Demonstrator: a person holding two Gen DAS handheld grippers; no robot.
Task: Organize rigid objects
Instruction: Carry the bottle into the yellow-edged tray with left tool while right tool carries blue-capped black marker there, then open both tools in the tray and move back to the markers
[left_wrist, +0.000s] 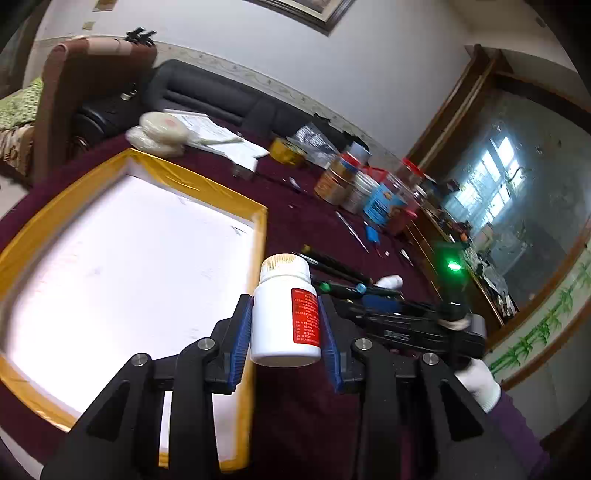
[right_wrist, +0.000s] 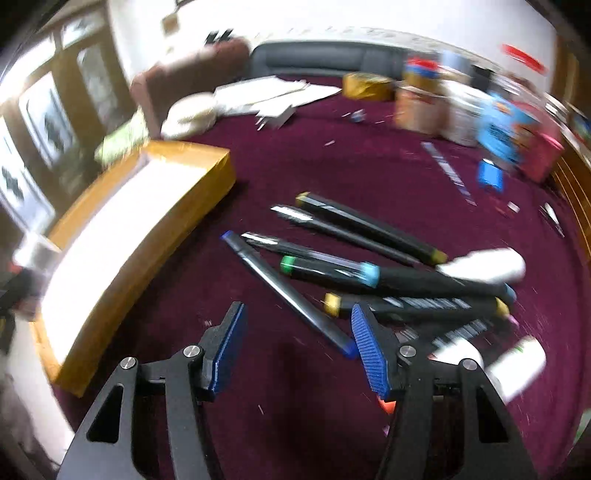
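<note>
From the left wrist camera, the left gripper (left_wrist: 284, 328) has its fingers (left_wrist: 240, 332) closed against the sides of a white pill bottle (left_wrist: 284, 314) with a red label, held upright and clear of the maroon counter (left_wrist: 306, 218). The yellow-edged tray (left_wrist: 258, 236) fills the view from seven to eleven o'clock of the bottle, and its white floor shows nothing inside, so by my reading the sorting has barely begun and this bottle looks like the first item headed in. The right gripper's body sits at three o'clock, held by a white-gloved hand (left_wrist: 476, 380).

From the right wrist camera, which is blurred, the right gripper (right_wrist: 295, 347) has its fingers (right_wrist: 369, 354) spread wide and holding nothing. A loose heap of markers and pens (right_wrist: 362, 258) lies on the counter from twelve to two o'clock of it, with white bottles (right_wrist: 484, 266) beside them. The tray stands at ten o'clock, well apart from the pens. All of these appear still to be gathered.
</note>
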